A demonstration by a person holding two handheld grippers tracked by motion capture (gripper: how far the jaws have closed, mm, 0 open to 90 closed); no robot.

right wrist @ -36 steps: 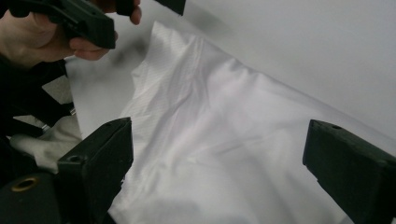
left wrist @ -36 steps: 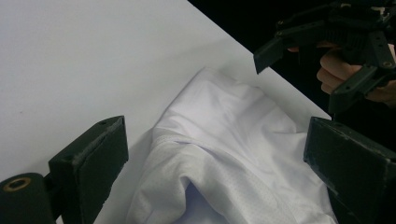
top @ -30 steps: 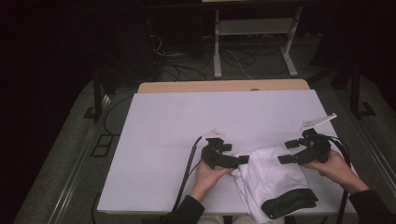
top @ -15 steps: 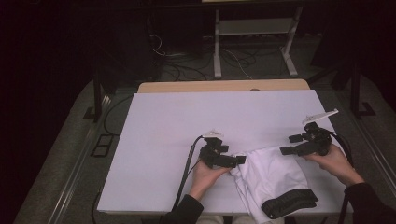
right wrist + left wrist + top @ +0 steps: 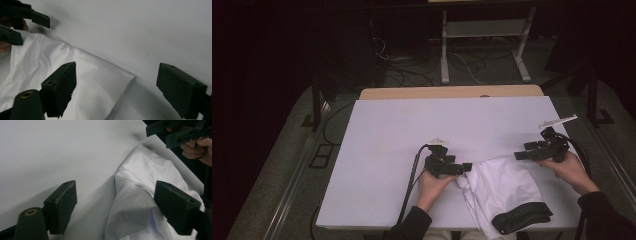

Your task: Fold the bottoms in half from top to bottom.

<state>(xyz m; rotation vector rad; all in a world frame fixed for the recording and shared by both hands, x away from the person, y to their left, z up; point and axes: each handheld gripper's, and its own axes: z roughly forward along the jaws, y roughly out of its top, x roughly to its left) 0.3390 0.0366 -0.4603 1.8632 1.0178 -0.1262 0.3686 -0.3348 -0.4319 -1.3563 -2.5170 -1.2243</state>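
White garment lies crumpled on the white table, long axis toward the near edge.
Left gripper and right gripper gape, empty, flanking its far end.

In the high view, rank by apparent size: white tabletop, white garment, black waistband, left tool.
1. White tabletop, by far the largest.
2. White garment.
3. Black waistband and left tool: they look about alike, so I won't rank them.

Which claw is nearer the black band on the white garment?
Right, narrowly. The right claw sits beyond the black band, slightly outward; the left claw is farther across the white garment.
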